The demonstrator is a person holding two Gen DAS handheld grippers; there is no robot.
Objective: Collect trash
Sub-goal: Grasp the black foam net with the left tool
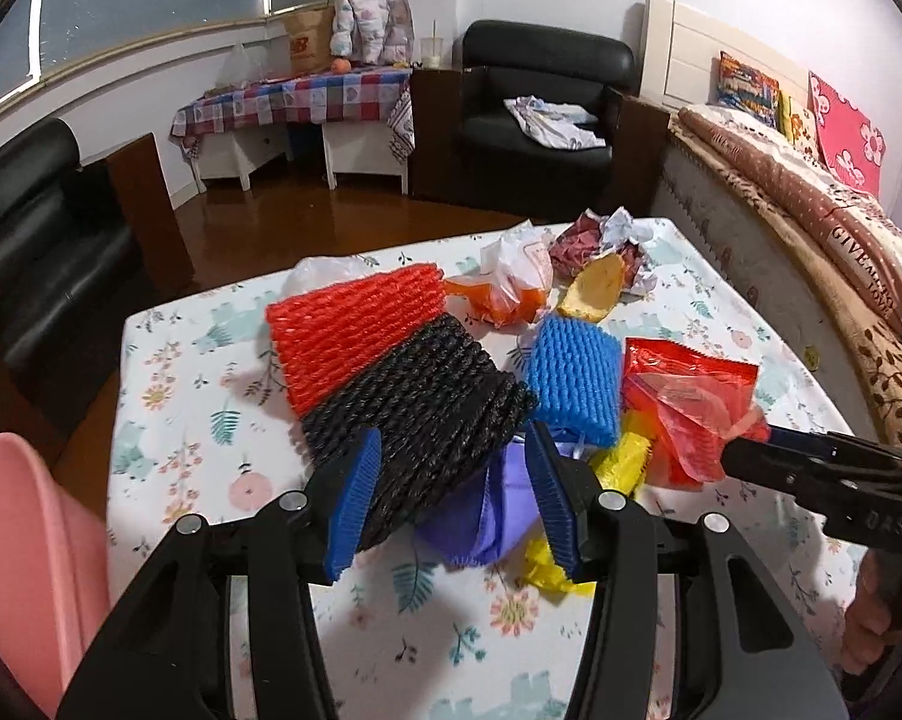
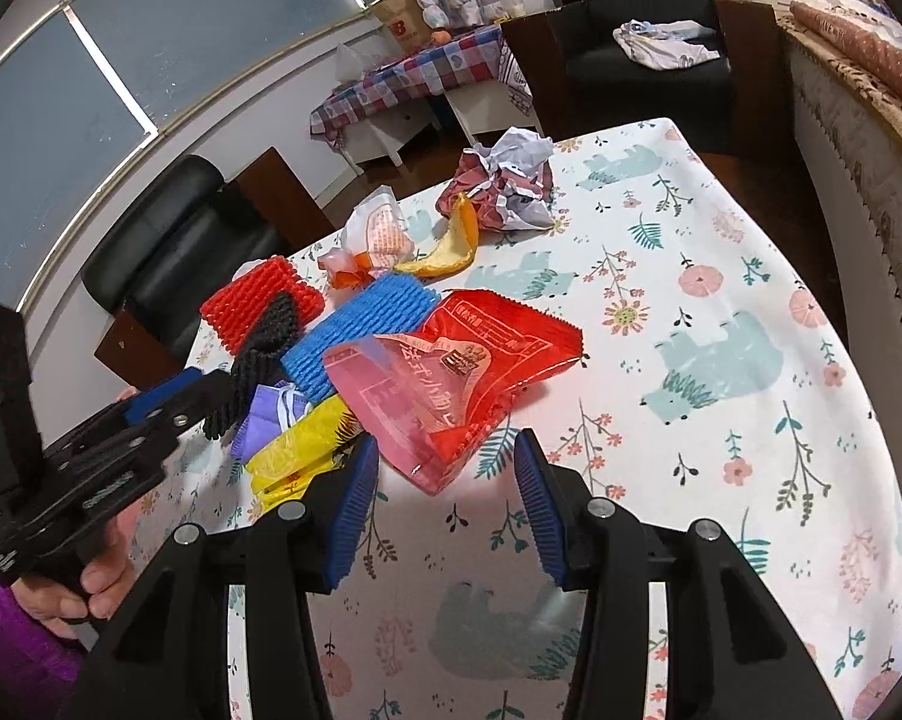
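Observation:
Trash lies piled on the floral tablecloth (image 1: 223, 456). My left gripper (image 1: 454, 480) is open, its jaws astride the near end of a black foam net (image 1: 415, 414), which looks raised off the table. A purple mask (image 1: 493, 510) lies under it. A red foam net (image 1: 355, 336), blue foam net (image 1: 574, 384), yellow wrapper (image 1: 622, 462) and red plastic wrapper (image 1: 685, 414) lie around. My right gripper (image 2: 445, 480) is open, its jaws either side of the red plastic wrapper's (image 2: 457, 384) near corner. In the right wrist view the left gripper (image 2: 211, 387) sits at the black net (image 2: 259, 360).
Farther back lie an orange-and-clear bag (image 1: 511, 282), a yellow fruit peel (image 1: 595, 288) and crumpled paper (image 2: 511, 180). A pink bin (image 1: 25, 558) stands left of the table. A bed (image 1: 823, 222) runs along the right, black armchairs (image 1: 535, 114) behind and left.

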